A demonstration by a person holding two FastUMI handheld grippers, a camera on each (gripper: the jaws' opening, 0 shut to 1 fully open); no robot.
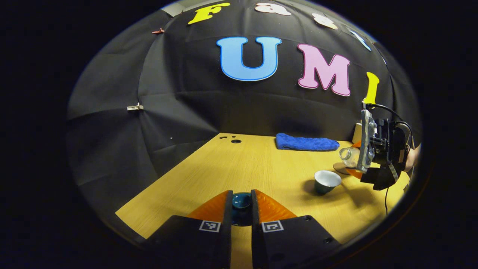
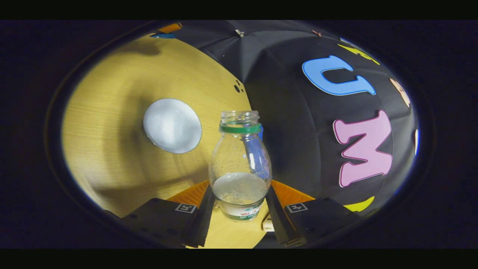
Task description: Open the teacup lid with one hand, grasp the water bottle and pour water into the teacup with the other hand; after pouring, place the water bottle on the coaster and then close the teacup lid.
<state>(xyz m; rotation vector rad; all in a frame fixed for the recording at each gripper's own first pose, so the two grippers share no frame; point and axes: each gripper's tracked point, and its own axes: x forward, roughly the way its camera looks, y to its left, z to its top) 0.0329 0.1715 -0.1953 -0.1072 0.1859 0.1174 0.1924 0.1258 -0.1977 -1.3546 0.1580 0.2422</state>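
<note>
My left gripper point(image 1: 241, 201) is shut on the dark teal teacup lid point(image 1: 241, 201), held just above the wooden table point(image 1: 239, 164). The open teacup point(image 1: 327, 181), dark outside and white inside, stands on the table to the right. Above and right of it the right gripper point(image 1: 364, 157) holds the clear water bottle point(image 1: 349, 156) tilted, mouth toward the cup. In the right gripper view my right gripper point(image 2: 239, 201) is shut on the uncapped bottle point(image 2: 239, 164), which has a green neck ring and some water at its base. The cup's white inside point(image 2: 172, 126) lies beyond the bottle's mouth, to the left.
A blue cloth point(image 1: 306, 142) lies at the back of the table by the black wall. A round coaster point(image 1: 341, 168) sits behind the cup, partly hidden by the right gripper. Small holes point(image 1: 235, 141) mark the table's far left corner. A hand point(image 1: 412, 158) holds the right gripper.
</note>
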